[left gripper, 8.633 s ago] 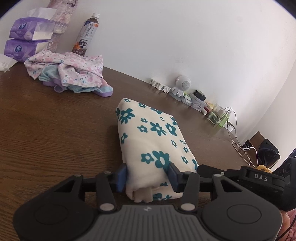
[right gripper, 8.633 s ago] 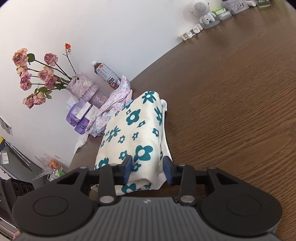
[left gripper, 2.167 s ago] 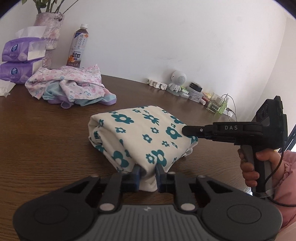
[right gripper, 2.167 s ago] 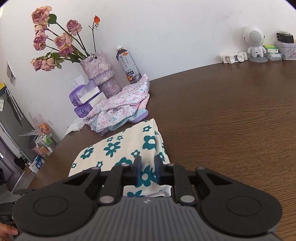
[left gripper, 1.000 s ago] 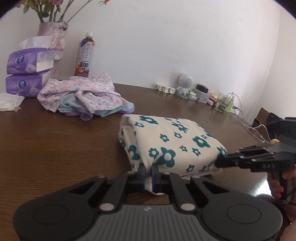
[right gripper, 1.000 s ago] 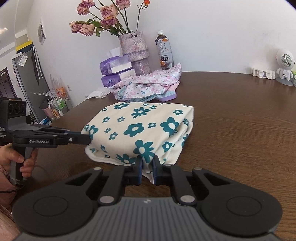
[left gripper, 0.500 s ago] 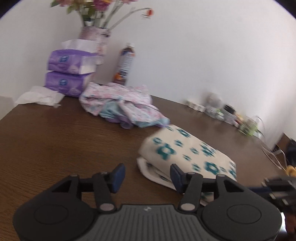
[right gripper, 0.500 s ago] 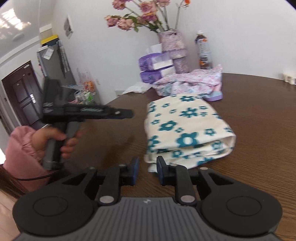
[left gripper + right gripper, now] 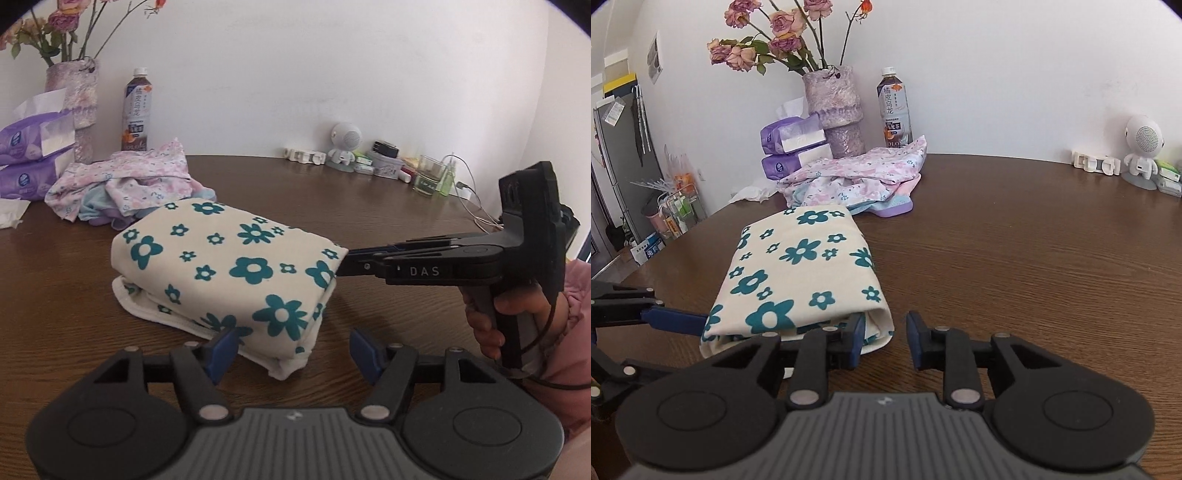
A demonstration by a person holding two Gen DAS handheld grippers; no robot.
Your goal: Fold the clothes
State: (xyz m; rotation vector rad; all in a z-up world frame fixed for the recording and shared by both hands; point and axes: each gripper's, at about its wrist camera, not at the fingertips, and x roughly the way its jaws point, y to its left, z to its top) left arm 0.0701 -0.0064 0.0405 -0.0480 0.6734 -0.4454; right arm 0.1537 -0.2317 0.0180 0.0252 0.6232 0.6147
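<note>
Left wrist view: the flowered cloth (image 9: 229, 266) is seen folded into a thick packet on the counter (image 9: 388, 206). Both grippers' jaws are spread, nothing held. A crumpled pile (image 9: 122, 184) is left behind it, judged unfolded.

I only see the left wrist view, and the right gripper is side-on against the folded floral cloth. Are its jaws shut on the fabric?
Observer: No. The right wrist view shows the right gripper with its jaws open, holding nothing.
Operator: Is any cloth between them?
Observer: Only the near corner of the folded floral cloth pokes into the gap, beside one finger. The other finger stands clear over the bare table.
Operator: What is past the table edge on my left?
Observer: A grey fridge and a wire rack of bottles stand on the floor there.
</note>
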